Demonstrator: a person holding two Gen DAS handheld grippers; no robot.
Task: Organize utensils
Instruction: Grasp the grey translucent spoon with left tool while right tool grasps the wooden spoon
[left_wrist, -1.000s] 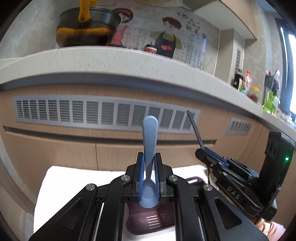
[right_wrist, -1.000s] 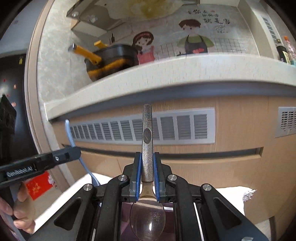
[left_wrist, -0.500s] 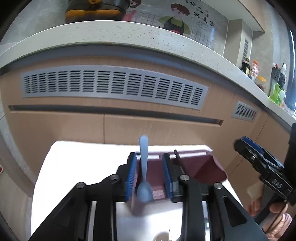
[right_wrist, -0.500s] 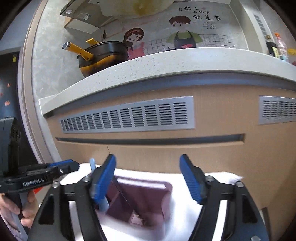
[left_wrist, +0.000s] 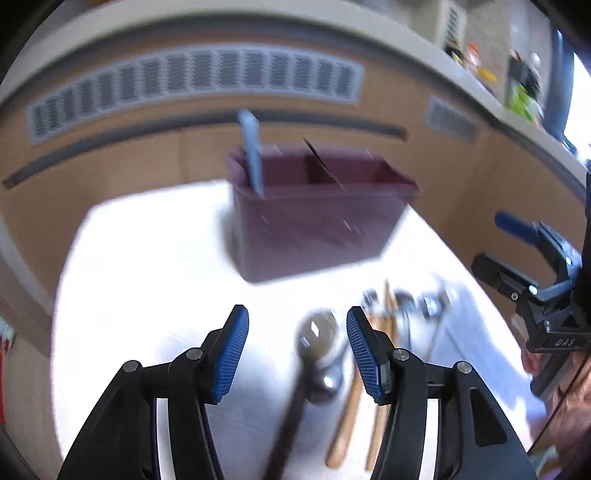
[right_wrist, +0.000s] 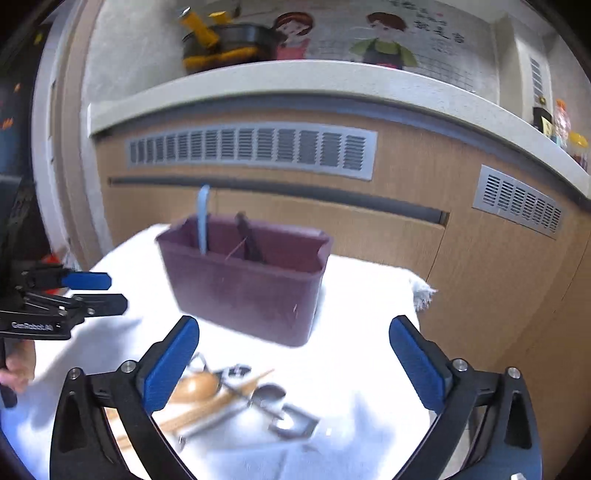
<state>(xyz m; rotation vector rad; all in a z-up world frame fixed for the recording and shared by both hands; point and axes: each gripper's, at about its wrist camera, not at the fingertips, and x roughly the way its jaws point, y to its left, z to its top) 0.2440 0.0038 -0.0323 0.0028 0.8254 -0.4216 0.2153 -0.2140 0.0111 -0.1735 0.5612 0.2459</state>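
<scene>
— While both sets of fingers stand spread and empty, where are the utensils?

— Loose ones lie on the white cloth under the left gripper and right gripper. Beyond, the caddy holds a blue spoon in its left compartment and a dark handle in the middle.
</scene>
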